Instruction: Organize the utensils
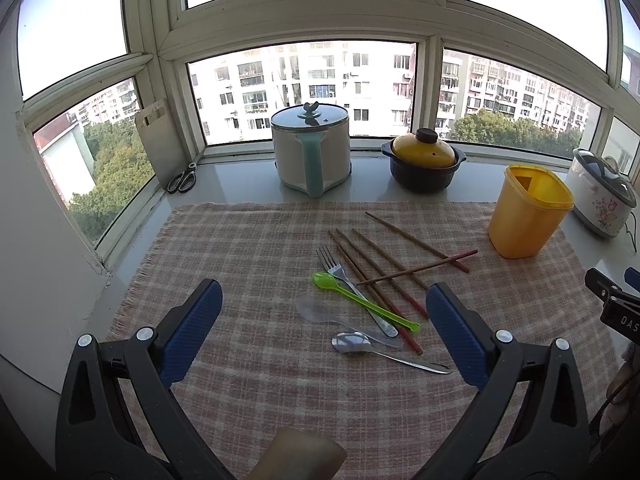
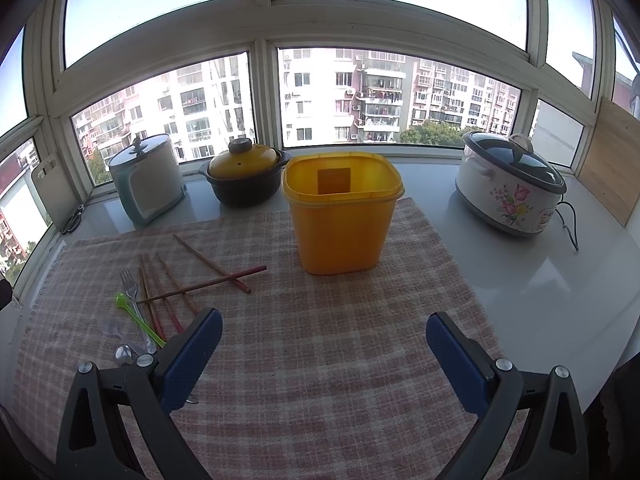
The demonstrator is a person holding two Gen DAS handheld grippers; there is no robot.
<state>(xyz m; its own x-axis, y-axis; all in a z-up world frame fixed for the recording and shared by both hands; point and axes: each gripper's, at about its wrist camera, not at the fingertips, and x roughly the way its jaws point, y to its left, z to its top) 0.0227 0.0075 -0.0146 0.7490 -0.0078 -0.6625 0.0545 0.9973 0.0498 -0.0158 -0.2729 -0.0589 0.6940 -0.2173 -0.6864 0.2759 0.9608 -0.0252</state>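
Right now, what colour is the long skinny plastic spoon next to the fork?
Bright green. The plastic spoon shows best in the left wrist view.

Bright daylight floods through the windows point(image 1: 300, 88), overexposing the sky; fisheye bending curves the edges.

Bare checked cloth point(image 2: 320, 360) lies open before the yellow container point(image 2: 340, 220); chopsticks point(image 2: 208, 276) and cutlery crowd its left.

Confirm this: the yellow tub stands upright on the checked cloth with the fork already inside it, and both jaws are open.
Wrong on the fork. It lies on the cloth among the chopsticks and spoons, as the left wrist view shows. The right wrist view shows no fork in the tub. The rest holds: tub upright, both jaws open.
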